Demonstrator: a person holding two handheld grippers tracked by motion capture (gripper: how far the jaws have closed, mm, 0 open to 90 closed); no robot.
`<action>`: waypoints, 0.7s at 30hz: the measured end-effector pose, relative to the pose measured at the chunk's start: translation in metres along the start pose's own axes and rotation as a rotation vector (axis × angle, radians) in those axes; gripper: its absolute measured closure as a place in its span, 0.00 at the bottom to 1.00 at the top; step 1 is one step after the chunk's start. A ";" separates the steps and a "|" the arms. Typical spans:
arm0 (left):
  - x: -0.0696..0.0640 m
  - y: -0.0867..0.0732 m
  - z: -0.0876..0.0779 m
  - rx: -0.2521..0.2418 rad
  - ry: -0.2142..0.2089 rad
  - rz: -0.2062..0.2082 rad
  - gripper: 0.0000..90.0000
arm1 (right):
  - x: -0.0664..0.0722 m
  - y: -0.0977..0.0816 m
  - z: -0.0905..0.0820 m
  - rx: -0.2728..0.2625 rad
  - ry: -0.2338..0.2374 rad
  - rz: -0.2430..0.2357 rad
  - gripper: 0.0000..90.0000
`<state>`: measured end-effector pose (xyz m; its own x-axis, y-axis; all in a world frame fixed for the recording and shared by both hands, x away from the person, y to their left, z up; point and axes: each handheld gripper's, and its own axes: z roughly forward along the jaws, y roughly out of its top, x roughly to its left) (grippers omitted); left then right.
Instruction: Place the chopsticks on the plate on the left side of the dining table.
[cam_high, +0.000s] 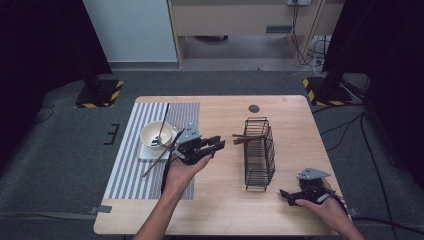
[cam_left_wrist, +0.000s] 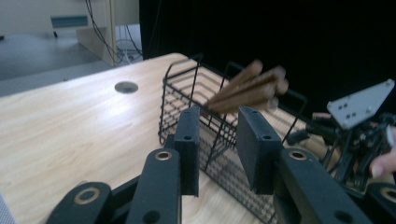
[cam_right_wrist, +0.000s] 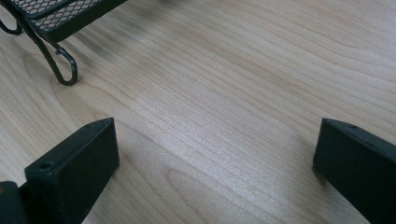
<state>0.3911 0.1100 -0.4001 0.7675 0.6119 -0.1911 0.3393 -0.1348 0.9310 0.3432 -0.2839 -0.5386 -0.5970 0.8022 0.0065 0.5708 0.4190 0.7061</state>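
A black wire basket (cam_high: 260, 152) stands on the wooden table (cam_high: 220, 200), and a bundle of brown chopsticks (cam_high: 247, 138) pokes out of its upper left side. Just left of the basket, my left gripper (cam_high: 219, 145) points toward it, raised off the table. In the left gripper view its jaws (cam_left_wrist: 219, 116) stand a little apart with nothing between them; the basket (cam_left_wrist: 222, 161) and chopsticks (cam_left_wrist: 247, 88) lie beyond. My right gripper (cam_high: 285, 193) rests low at the front right, jaws wide open (cam_right_wrist: 217, 128) over bare wood near the basket's foot (cam_right_wrist: 63, 70).
A striped mat (cam_high: 130, 170) covers the table's left side. On it sits a white bowl (cam_high: 156, 134) with a fork, on a white square plate (cam_high: 147, 152). A single chopstick (cam_high: 157, 159) lies slanted beside it. A round hole (cam_high: 254, 108) marks the far edge.
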 end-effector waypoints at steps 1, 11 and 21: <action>-0.002 0.006 0.000 -0.019 -0.006 0.000 0.75 | 0.000 0.000 0.000 0.000 0.000 0.000 0.00; -0.009 0.025 0.003 -0.049 -0.007 -0.010 0.69 | 0.000 0.000 0.000 0.000 0.000 -0.001 0.00; -0.014 0.027 0.014 -0.045 -0.012 -0.010 0.68 | 0.000 0.000 0.000 0.000 0.000 0.000 0.00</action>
<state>0.3965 0.0868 -0.3768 0.7706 0.6038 -0.2039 0.3222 -0.0930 0.9421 0.3432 -0.2839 -0.5386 -0.5971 0.8022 0.0065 0.5706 0.4191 0.7062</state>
